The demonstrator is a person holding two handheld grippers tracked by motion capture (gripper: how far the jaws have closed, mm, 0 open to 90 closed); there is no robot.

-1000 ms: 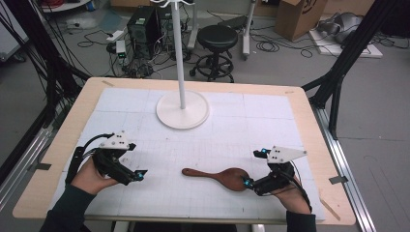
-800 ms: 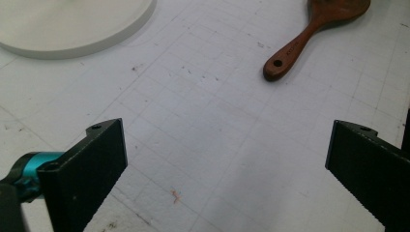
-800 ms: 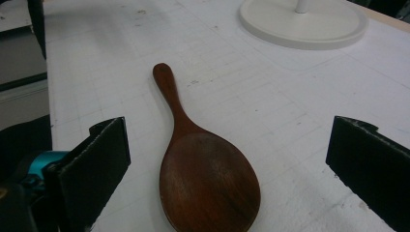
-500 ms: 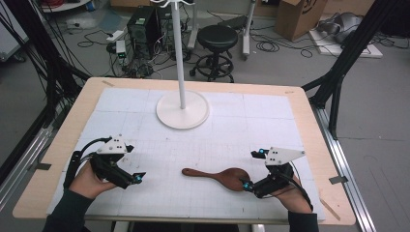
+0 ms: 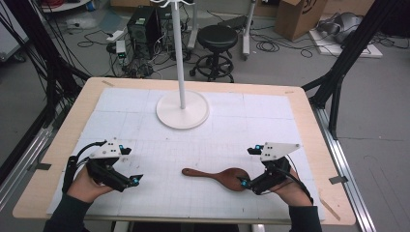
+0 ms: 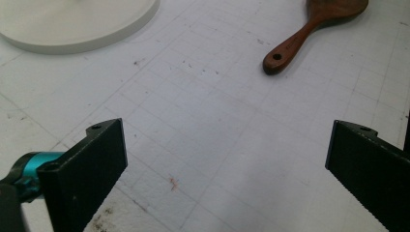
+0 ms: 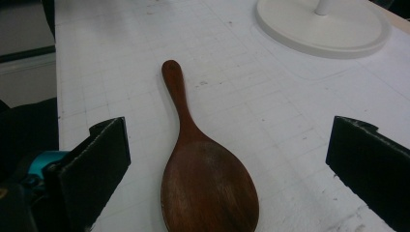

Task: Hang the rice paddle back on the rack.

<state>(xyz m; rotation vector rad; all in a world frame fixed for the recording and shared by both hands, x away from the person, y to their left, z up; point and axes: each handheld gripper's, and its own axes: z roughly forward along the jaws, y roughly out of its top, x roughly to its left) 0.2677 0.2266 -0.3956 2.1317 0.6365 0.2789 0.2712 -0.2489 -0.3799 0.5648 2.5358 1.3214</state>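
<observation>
One smooth brown wooden spoon (image 5: 220, 176) lies flat on the white gridded mat (image 5: 227, 125) of my bench, its oval bowl between the jaws of my right tongs (image 7: 227, 169), which are wide open. My left tongs (image 6: 225, 164) are open too, over bare mat. One round white stand base (image 5: 183, 109) sits behind.

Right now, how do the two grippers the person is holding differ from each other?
The right gripper sits right at the broad end of the wooden spoon, which lies between its open jaws; the left gripper has bare white mat between its jaws, with the spoon well off. The right gripper points toward the person's left, the left gripper toward the right. Both are open, held low over the table, and carry a grey plate on top.
</observation>
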